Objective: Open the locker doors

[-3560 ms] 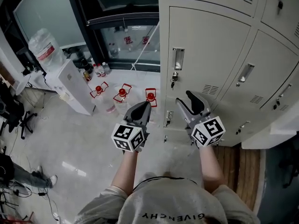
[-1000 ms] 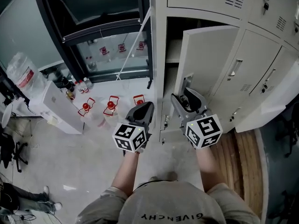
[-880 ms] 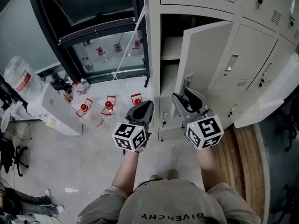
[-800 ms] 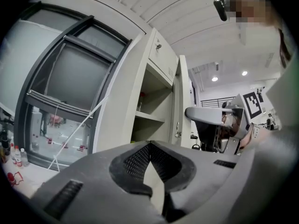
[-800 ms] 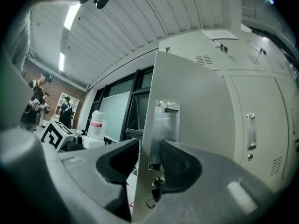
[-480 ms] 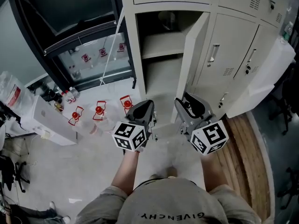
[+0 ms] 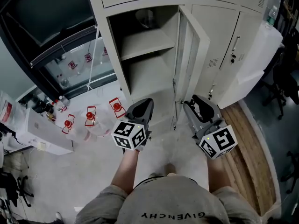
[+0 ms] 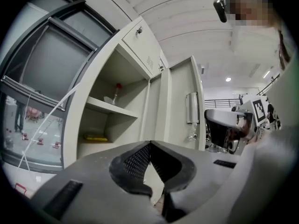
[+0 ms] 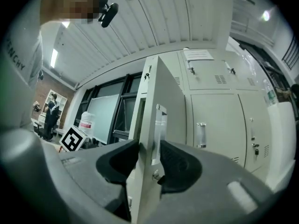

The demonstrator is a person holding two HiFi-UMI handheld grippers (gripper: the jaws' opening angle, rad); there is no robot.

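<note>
The locker bank (image 7: 219, 27) has gone from all shut a few seconds ago to one compartment laid bare at its left end. That locker door (image 7: 189, 55), only part-way out a second ago, now stands swung wide on the compartment's right edge, nearly edge-on to me, so the shelf (image 7: 147, 43) inside shows fully. I judge this door done; the neighbouring doors (image 7: 226, 36) to its right are still closed and come next. My right gripper (image 7: 202, 107) grips the door's free edge at the handle (image 9: 160, 125), with one jaw on each face. Its jaws have just closed in and then eased slightly. My left gripper (image 7: 144, 105) hangs in front of the compartment's lower edge, jaws pressed together on nothing.
</note>
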